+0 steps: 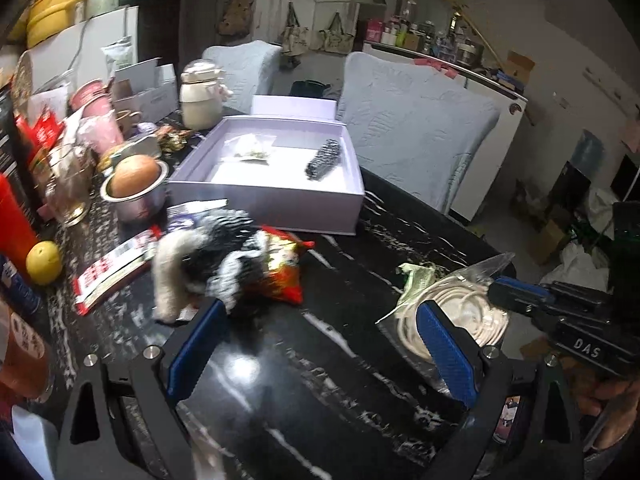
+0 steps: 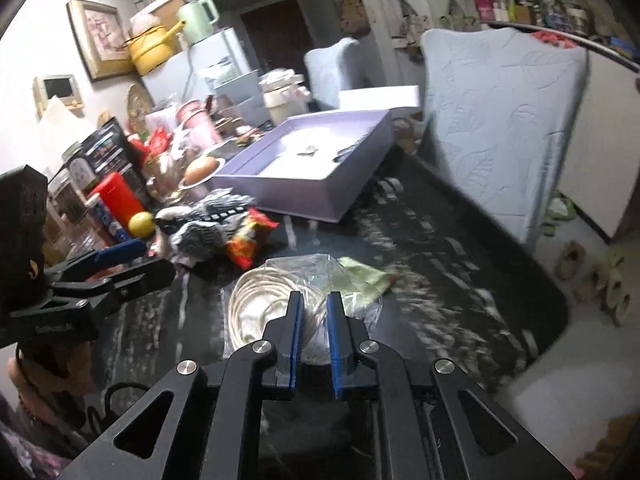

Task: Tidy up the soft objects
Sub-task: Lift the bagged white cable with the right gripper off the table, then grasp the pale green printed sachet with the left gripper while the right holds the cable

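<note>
The bagged coil of cord [image 2: 264,304] lies near the right edge of the dark table [image 1: 320,360], and the right gripper [image 2: 313,312] has its jaws nearly closed on the bag's clear plastic. The left gripper [image 1: 320,344] hangs wide open and empty over bare tabletop, just short of the knitted black-and-white piece [image 1: 208,264]. My worry is that thin film slipping or tearing, dropping the coil before it reaches the lilac box [image 1: 272,200] at the far edge.

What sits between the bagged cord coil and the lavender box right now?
Only a crumpled green wrapper beside the bagged cord coil; beyond it, bare black tabletop runs to the lavender box, clearest in the right wrist view.
</note>
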`<move>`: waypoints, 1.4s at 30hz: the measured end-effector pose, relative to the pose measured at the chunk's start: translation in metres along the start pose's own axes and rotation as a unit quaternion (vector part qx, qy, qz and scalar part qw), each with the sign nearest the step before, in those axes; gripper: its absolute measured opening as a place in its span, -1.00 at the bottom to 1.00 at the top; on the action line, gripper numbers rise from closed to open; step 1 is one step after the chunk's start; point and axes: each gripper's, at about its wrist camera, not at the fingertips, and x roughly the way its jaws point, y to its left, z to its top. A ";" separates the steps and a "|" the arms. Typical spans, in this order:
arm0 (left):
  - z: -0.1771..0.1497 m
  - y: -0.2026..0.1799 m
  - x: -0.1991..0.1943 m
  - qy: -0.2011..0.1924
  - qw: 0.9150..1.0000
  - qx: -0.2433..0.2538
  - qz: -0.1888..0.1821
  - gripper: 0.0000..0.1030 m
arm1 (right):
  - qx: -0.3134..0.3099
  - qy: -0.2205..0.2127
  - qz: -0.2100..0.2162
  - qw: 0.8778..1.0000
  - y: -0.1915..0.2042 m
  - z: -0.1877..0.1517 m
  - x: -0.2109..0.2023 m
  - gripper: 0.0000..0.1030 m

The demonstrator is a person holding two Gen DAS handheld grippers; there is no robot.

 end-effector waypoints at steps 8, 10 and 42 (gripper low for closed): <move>0.006 -0.040 0.030 0.021 0.999 0.027 -0.039 0.89 | 0.037 -0.020 -0.049 0.998 -0.046 -0.002 -0.025 -0.77; 0.007 -0.050 0.039 0.028 0.998 0.033 -0.046 0.89 | 0.045 -0.021 -0.060 0.997 -0.060 -0.002 -0.027 -0.77; 0.000 -0.079 0.104 0.089 0.992 0.065 -0.054 -0.26 | 0.098 0.011 -0.052 0.994 -0.122 -0.002 0.001 -0.77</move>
